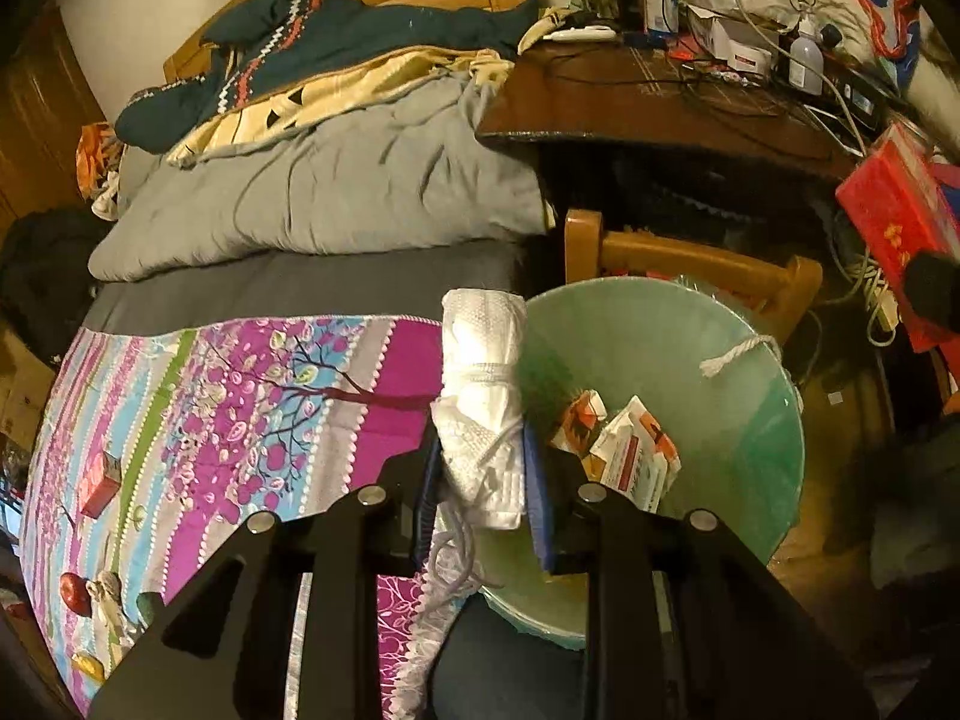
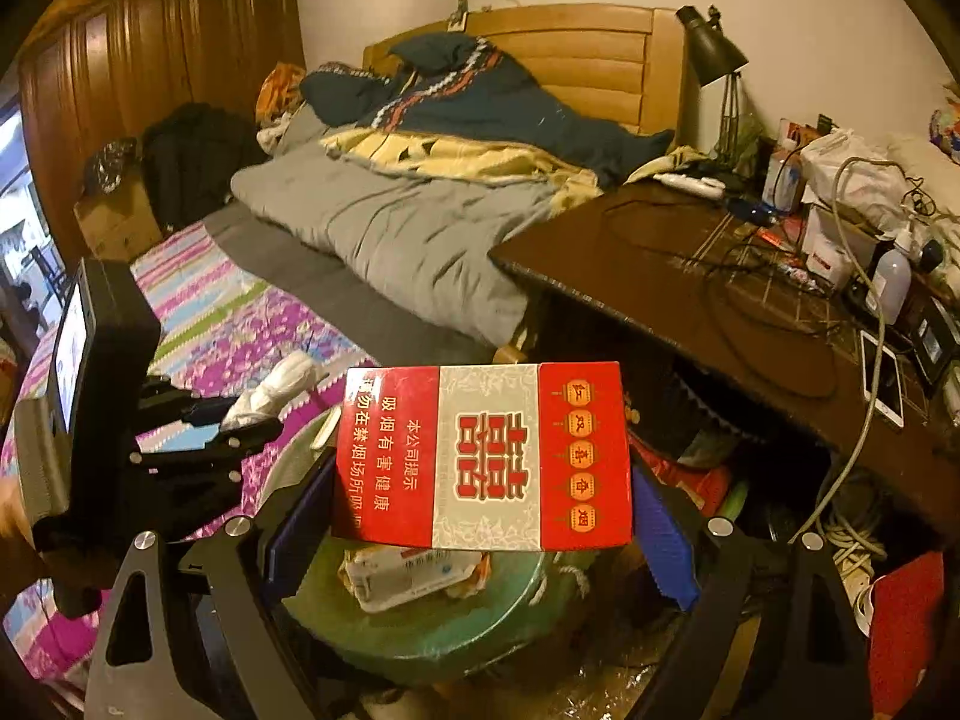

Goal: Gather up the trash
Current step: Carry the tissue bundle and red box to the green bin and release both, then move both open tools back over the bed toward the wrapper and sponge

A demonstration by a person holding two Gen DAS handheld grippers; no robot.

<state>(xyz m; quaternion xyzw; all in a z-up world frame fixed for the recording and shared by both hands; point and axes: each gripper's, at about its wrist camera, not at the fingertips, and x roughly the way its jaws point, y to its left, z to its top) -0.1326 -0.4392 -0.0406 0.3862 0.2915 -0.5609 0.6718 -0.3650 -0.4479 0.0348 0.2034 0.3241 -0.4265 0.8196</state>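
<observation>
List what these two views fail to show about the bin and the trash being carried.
- Bin contents, right wrist view: the red carton covers most of them.
- Bin's near rim, left wrist view: hidden behind the left gripper.
- White bundle, left wrist view: its lower end is hidden between the fingers.
- Small cartons in the bin: print too small to read.

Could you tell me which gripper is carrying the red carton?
The right gripper holds the red carton; the left gripper grips a white wad.
</observation>
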